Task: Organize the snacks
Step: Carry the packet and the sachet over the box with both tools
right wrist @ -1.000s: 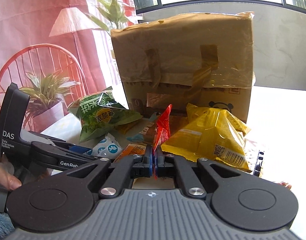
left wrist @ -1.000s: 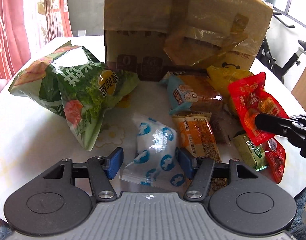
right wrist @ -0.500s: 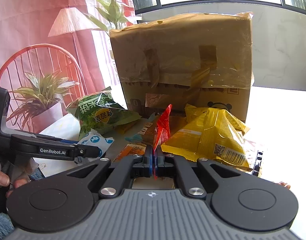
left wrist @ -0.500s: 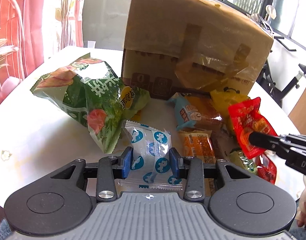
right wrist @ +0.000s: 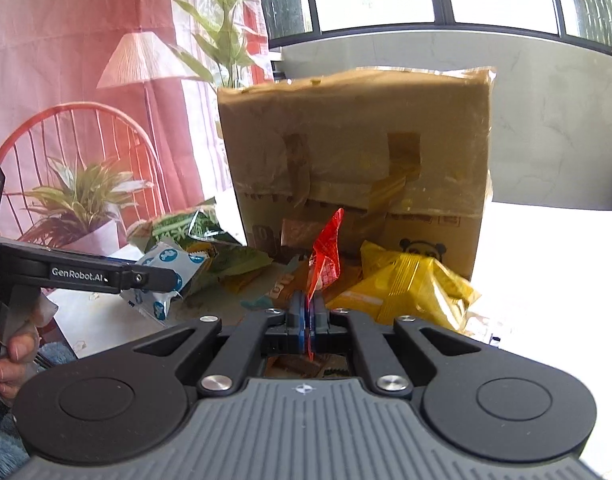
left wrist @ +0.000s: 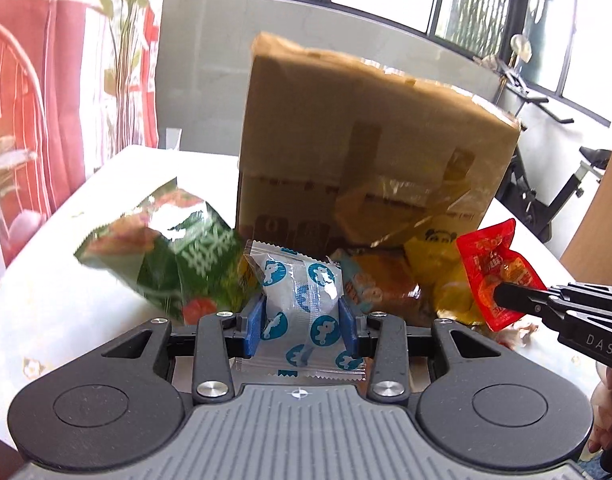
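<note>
Here, white packet [left wrist: 302,304] between left fingers [left wrist: 253,326].

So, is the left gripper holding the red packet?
No, the left gripper holds the white packet with blue circles; the right gripper pinches the red packet.

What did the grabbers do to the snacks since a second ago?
The left gripper closed on the white packet with blue dots and lifted it off the table. The right gripper kept the red packet pinched. The cardboard box and other snacks stayed put.
</note>
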Demonstrator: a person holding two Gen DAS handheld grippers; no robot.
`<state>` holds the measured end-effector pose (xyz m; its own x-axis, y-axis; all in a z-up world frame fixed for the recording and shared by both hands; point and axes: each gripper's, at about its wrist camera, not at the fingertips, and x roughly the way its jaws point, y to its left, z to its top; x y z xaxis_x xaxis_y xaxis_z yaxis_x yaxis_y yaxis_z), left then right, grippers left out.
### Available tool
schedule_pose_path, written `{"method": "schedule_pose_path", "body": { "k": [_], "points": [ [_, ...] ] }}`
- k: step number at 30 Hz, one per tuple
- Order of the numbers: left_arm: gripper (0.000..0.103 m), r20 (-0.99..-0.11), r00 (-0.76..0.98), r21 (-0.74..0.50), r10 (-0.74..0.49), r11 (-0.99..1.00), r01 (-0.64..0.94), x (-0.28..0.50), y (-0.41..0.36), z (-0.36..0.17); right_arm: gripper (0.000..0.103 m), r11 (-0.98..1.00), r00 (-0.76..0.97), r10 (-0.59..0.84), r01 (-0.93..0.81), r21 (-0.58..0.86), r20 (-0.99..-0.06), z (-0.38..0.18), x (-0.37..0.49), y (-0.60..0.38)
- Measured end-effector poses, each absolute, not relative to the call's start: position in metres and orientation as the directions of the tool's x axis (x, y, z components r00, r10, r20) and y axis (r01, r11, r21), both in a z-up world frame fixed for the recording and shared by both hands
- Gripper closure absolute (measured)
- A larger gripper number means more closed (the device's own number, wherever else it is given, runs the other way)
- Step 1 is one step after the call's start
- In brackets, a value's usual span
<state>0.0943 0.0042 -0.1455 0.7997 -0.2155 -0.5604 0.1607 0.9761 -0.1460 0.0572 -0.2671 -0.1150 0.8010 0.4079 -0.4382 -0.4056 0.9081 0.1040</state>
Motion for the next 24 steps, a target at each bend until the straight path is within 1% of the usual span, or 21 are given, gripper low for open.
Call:
{"method": "schedule_pose_path", "body": {
  "k": [4,9,19,24],
  "points": [
    [0.062,-0.52,0.824,-0.146,-0.223,0.974,0.172,0.097,0.007,-0.125,0.1,0.912,0.824,0.403,-0.395,0.106,-0.399,-0.1,0.059,-0.274],
    [0.062,-0.447,0.864,-0.151,-0.23,0.972,0.181,0.107,0.007,-0.096,0.1,0.92,0.853,0.388,-0.381,0.092,-0.349,-0.076,0.07,-0.284],
    [0.062,-0.322,0.912,-0.137,-0.254,0.966,0.221,0.138,-0.015,-0.043,0.1,0.925,0.893,0.379,-0.37,0.085,-0.242,-0.022,0.1,-0.297],
    [0.061,-0.27,0.921,-0.118,-0.279,0.959,0.256,0.153,-0.031,-0.012,0.1,0.924,0.901,0.381,-0.38,0.047,-0.208,0.004,0.12,-0.297]
  ]
}}
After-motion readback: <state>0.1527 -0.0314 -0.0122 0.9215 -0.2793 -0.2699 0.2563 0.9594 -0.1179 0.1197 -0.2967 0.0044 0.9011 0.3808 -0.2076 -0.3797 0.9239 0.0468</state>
